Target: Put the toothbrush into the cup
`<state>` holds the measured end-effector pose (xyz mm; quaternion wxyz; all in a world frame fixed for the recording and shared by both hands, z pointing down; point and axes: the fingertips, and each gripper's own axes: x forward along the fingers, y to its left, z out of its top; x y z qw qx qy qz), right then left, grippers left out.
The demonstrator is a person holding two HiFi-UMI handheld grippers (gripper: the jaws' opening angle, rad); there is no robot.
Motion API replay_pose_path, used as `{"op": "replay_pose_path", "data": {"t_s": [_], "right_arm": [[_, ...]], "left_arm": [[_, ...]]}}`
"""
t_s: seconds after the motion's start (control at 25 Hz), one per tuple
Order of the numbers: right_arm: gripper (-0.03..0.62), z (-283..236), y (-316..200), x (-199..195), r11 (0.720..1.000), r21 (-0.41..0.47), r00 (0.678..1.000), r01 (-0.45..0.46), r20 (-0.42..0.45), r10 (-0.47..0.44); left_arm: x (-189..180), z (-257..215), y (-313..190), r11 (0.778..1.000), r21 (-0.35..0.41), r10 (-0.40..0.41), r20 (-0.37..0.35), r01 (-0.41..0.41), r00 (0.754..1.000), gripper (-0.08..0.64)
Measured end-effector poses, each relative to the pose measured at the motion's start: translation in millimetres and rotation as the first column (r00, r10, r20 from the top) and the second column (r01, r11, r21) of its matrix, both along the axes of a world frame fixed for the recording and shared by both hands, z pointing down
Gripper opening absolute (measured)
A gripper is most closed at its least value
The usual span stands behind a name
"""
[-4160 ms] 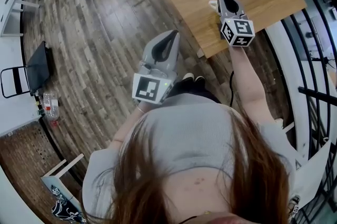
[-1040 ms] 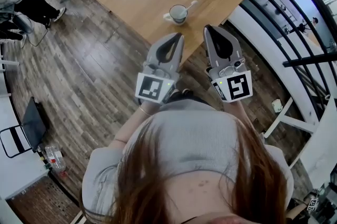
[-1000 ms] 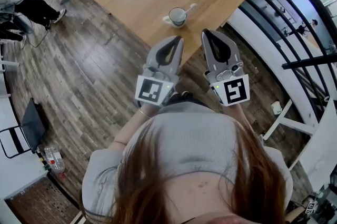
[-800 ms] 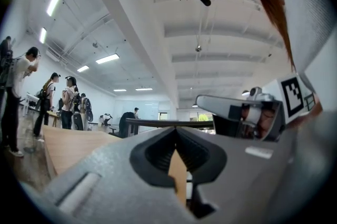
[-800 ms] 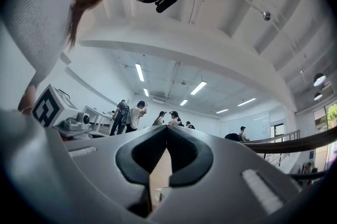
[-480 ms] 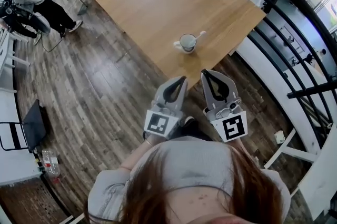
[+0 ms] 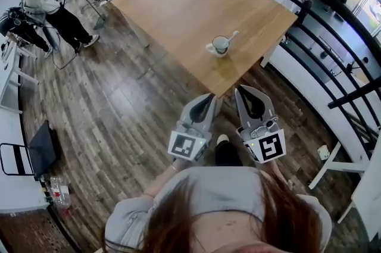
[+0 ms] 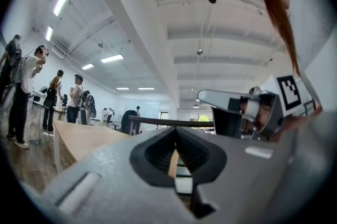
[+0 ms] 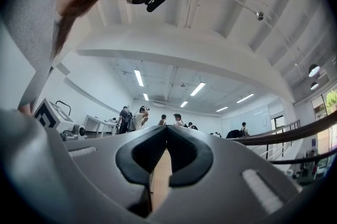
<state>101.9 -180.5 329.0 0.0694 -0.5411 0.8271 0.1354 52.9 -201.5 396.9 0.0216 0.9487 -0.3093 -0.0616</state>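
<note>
A white cup stands near the near edge of the wooden table. A toothbrush rests in it, its handle leaning out to the upper right. Both grippers hang off the table, close to my body and short of the table's corner. My left gripper is shut with nothing in it, and in the left gripper view its tips meet. Beside it my right gripper is also shut and empty, its tips touching. The cup does not show in either gripper view.
A black railing curves along the right. Several people stand near desks at the upper left. A dark monitor and a bottle lie on the plank floor at the left. The table's edge shows in the left gripper view.
Both grippers have drawn back from the table toward my body, side by side. The cup with the toothbrush now lies farther from them. Earlier still, the right gripper was at the cup.
</note>
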Motion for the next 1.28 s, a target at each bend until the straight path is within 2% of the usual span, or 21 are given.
{"op": "replay_pose_path", "data": {"t_s": [0.16, 0.28, 0.44, 0.68, 1.0, 1.28], "right_arm": [[-0.006, 4, 50, -20, 0.998, -0.044, 0.996, -0.038, 0.077, 0.042], [-0.005, 2, 90, -43, 0.997, -0.066, 0.988, -0.030, 0.148, 0.039], [-0.003, 3, 138, -65, 0.996, -0.074, 0.978, -0.045, 0.200, 0.059], [-0.002, 4, 187, -89, 0.995, -0.071, 0.989, -0.076, 0.122, 0.085], [-0.002, -11, 205, -100, 0.998, -0.049, 0.992, -0.044, 0.115, 0.050], [-0.002, -16, 218, -96, 0.999, -0.054, 0.996, -0.002, 0.087, 0.007]], "left_arm": [[-37, -5, 53, 1.000, 0.013, 0.009, -0.002, -0.009, 1.000, 0.003], [-64, -13, 95, 1.000, 0.024, 0.016, 0.001, -0.016, 1.000, 0.003], [-84, -18, 135, 0.998, 0.042, 0.050, -0.002, -0.050, 0.999, 0.003], [-93, -24, 181, 0.995, 0.062, 0.086, -0.020, -0.084, 0.996, 0.003], [-99, -36, 203, 0.995, 0.071, 0.072, -0.022, -0.070, 0.997, 0.003], [-88, -44, 221, 0.995, 0.087, 0.055, -0.018, -0.053, 0.998, 0.003]]}}
